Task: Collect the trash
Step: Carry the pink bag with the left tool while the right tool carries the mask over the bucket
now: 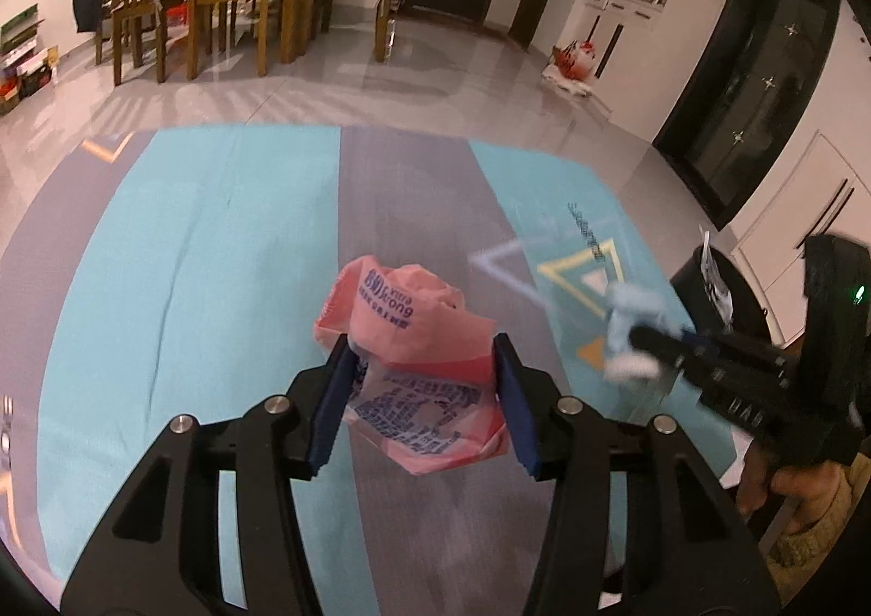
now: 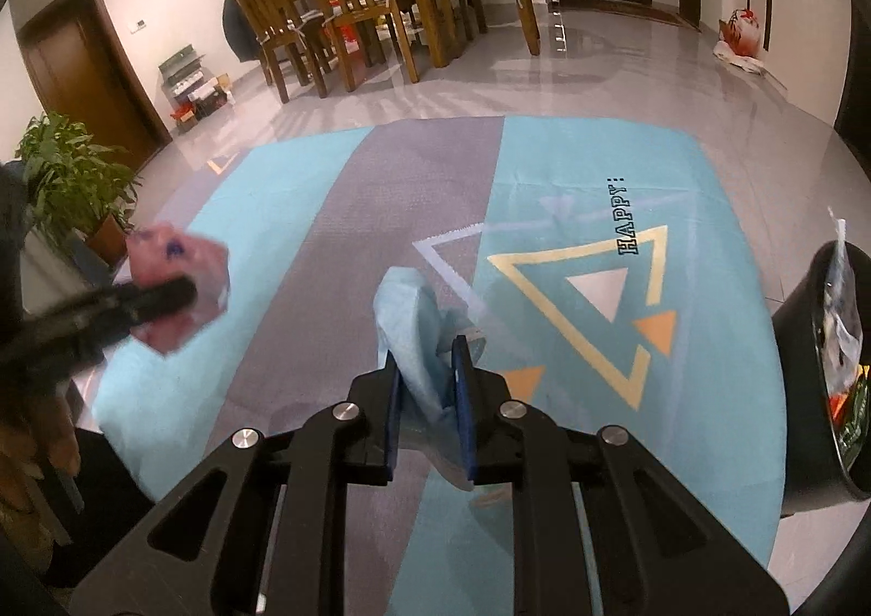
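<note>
Above open rug point(image 2: 305, 257), left claw point(image 1: 419, 360) pinching pink wrapper point(image 1: 403, 322), right claw point(image 2: 427, 360) pinching blue tissue point(image 2: 408, 322), bin point(image 2: 816, 398) at rug's edge.

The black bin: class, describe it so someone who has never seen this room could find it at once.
Start at the big blue and grey mat on the tiled floor. Follow it to the side with the yellow triangle and the word HAPPY; the black bin stands just off that edge. It is the only dark round container there, with clear plastic wrappers sticking out of its top.
</note>
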A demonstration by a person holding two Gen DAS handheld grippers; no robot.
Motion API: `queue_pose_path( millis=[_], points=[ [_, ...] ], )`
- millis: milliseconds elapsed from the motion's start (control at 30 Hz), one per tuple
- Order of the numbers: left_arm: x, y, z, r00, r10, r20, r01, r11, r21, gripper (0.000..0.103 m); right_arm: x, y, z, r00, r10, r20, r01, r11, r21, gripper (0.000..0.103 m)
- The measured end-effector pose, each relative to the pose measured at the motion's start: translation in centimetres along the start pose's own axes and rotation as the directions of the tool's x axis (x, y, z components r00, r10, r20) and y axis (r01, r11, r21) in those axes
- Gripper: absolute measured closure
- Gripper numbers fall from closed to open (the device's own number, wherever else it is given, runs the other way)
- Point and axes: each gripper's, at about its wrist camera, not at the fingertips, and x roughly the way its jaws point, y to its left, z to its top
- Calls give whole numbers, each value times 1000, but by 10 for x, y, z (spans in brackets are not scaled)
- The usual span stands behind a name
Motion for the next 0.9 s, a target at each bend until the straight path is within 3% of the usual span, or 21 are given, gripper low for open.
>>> queue_pose_path(
  millis=[333,900],
  points=[
    [-27,-40,-12,1000,3,17,-4,999,51,50,-44,-24,-8,994,-8,110,0,998,69,84],
    [-33,-115,-5,997,-64,36,56,978,201,50,-102,-69,-27,958,-150,243,106,977,184,84]
  ],
)
